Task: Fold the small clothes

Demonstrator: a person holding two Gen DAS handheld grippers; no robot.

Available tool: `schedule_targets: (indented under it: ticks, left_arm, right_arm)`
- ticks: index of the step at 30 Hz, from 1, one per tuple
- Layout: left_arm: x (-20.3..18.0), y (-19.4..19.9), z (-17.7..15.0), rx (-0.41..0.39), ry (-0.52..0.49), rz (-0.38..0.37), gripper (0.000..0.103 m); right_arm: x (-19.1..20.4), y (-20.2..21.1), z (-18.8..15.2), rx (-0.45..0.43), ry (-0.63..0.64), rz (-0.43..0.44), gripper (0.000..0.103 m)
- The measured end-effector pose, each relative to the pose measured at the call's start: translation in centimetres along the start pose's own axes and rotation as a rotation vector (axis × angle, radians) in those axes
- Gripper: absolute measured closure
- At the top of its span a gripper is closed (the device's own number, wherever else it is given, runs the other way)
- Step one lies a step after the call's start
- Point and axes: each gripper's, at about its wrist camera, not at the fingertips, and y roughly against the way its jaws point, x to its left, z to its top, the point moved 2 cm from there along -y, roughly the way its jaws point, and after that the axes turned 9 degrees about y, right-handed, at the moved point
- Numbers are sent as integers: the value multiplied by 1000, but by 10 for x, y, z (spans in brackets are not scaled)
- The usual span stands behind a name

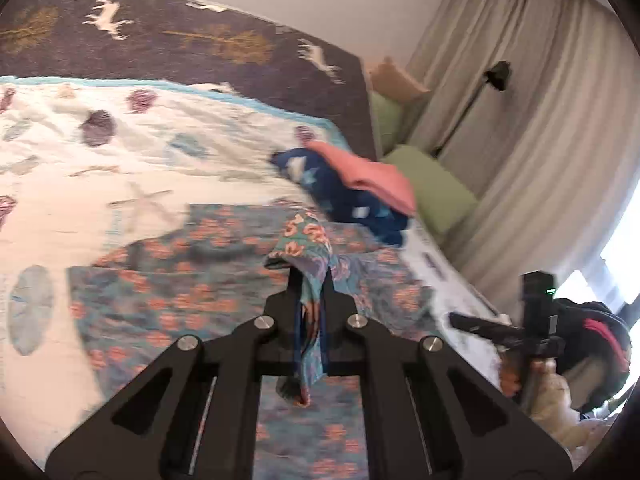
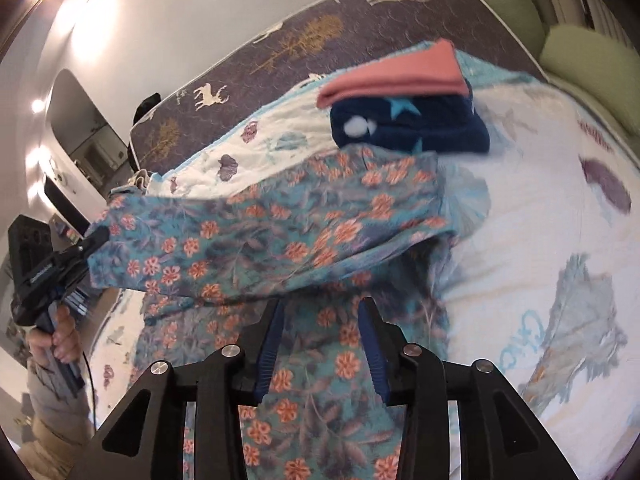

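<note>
A teal garment with orange flowers (image 1: 192, 300) lies on the bed. My left gripper (image 1: 311, 276) is shut on a bunched edge of it, which hangs between the fingers. In the right wrist view the same garment (image 2: 280, 232) stretches from my left gripper (image 2: 96, 240) at the far left across the bed, part of it lifted. My right gripper (image 2: 322, 312) is open with blue pads (image 2: 272, 344), just above the garment, holding nothing. It also shows at the right edge of the left wrist view (image 1: 472, 322).
A folded pink cloth (image 2: 400, 74) lies on a folded navy star-print cloth (image 2: 416, 124) further back on the white quilt (image 2: 560, 208). A dark deer-print mattress (image 1: 192, 36) lies beyond. Green cushions (image 1: 432, 188) and curtains (image 1: 540, 120) stand beside the bed.
</note>
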Motion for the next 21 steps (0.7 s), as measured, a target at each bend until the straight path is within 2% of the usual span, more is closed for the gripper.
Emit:
schedule_targets:
  ticks: [3, 5, 11, 14, 16, 17, 18, 21]
  left_arm:
    - [28, -8, 4, 24, 72, 31, 95]
    - [37, -10, 1, 32, 109, 15, 95]
    - [38, -5, 4, 11, 91, 21, 95]
    - [44, -1, 5, 2, 93, 40, 95]
    - [55, -3, 2, 6, 104, 65, 95]
    - [65, -7, -2, 18, 112, 92, 95]
    - [71, -9, -4, 29, 121, 105, 95]
    - [101, -25, -23, 98, 193, 133, 95]
  right_arm:
    - [-1, -3, 9, 4, -4, -35, 64]
    - [-3, -9, 13, 22, -4, -105, 64]
    - [-12, -30, 11, 96, 52, -319, 64]
    - [-20, -41, 7, 121, 45, -317, 64]
    - [-27, -45, 6, 124, 33, -356, 64]
    - [-36, -45, 5, 117, 6, -411, 64]
    - [-43, -43, 4, 110, -29, -430, 65]
    - [-70, -37, -4, 105, -209, -365, 66]
